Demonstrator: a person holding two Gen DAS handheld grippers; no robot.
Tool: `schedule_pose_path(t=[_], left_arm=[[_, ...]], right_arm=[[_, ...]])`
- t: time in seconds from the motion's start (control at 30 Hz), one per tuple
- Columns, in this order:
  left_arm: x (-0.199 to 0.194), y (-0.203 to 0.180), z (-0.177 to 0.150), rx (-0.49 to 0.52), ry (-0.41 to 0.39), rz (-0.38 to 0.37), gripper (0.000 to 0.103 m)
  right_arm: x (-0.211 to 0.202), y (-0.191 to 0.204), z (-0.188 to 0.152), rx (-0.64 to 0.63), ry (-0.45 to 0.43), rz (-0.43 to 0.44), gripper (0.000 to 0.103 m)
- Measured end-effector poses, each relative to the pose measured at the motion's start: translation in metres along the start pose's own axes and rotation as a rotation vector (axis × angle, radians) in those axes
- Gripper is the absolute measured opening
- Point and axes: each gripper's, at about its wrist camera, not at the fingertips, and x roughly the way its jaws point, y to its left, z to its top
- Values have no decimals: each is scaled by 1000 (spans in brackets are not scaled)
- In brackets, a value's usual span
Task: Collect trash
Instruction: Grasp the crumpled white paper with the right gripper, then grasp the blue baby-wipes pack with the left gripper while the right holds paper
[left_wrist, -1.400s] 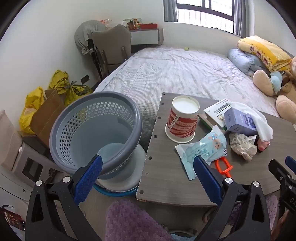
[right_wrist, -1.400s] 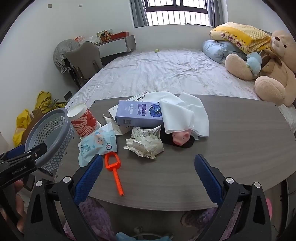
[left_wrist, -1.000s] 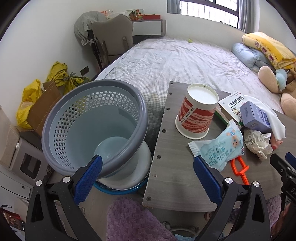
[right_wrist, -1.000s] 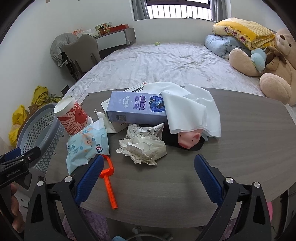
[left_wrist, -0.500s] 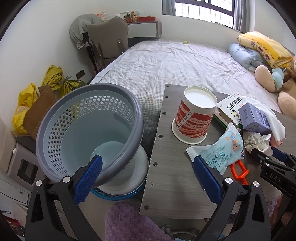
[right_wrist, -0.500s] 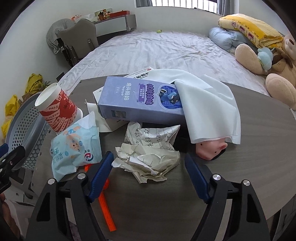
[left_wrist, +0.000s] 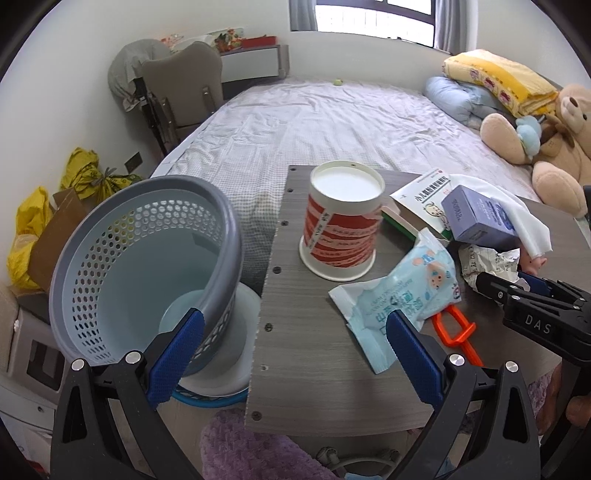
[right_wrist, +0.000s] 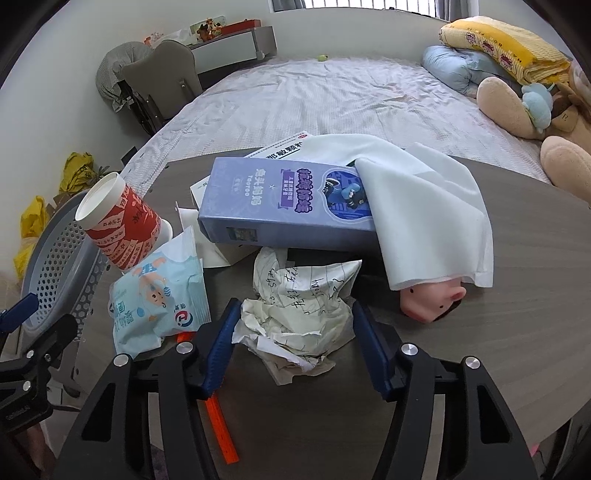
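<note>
A crumpled paper wad (right_wrist: 295, 317) lies on the grey table (right_wrist: 517, 332) in front of a purple box (right_wrist: 284, 199). My right gripper (right_wrist: 293, 347) has its blue pads on both sides of the wad, touching or nearly touching it. It also shows in the left wrist view (left_wrist: 517, 291) at the wad (left_wrist: 487, 262). My left gripper (left_wrist: 291, 354) is open and empty, above the table's left edge beside a grey perforated waste basket (left_wrist: 140, 266). A red-and-white paper cup (left_wrist: 341, 225) and a blue wipes pack (left_wrist: 399, 295) lie on the table.
A white cloth (right_wrist: 424, 210) covers a pink pig toy (right_wrist: 432, 299). An orange plastic tool (left_wrist: 456, 332) lies by the wipes pack. A bed (left_wrist: 332, 122) with teddy bears (left_wrist: 554, 144) is behind. Yellow bags (left_wrist: 26, 229) and a chair (left_wrist: 181, 88) stand at the left.
My right gripper moved forward and down to the paper wad and narrowed its pads around it. My left gripper stayed open, shifting slightly by the basket.
</note>
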Motion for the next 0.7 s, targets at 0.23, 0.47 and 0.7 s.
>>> schedule_pose_path(t=[0.23, 0.47, 0.7], left_arm=[[5, -23, 5, 60, -10, -58, 97], [24, -44, 8, 126, 12, -33, 97], [29, -28, 7, 67, 35, 37, 97]], right_arm=[[-24, -13, -17, 23, -20, 36, 58], [-47, -26, -35, 38, -30, 49, 58], [-60, -35, -43, 53, -55, 68, 58]])
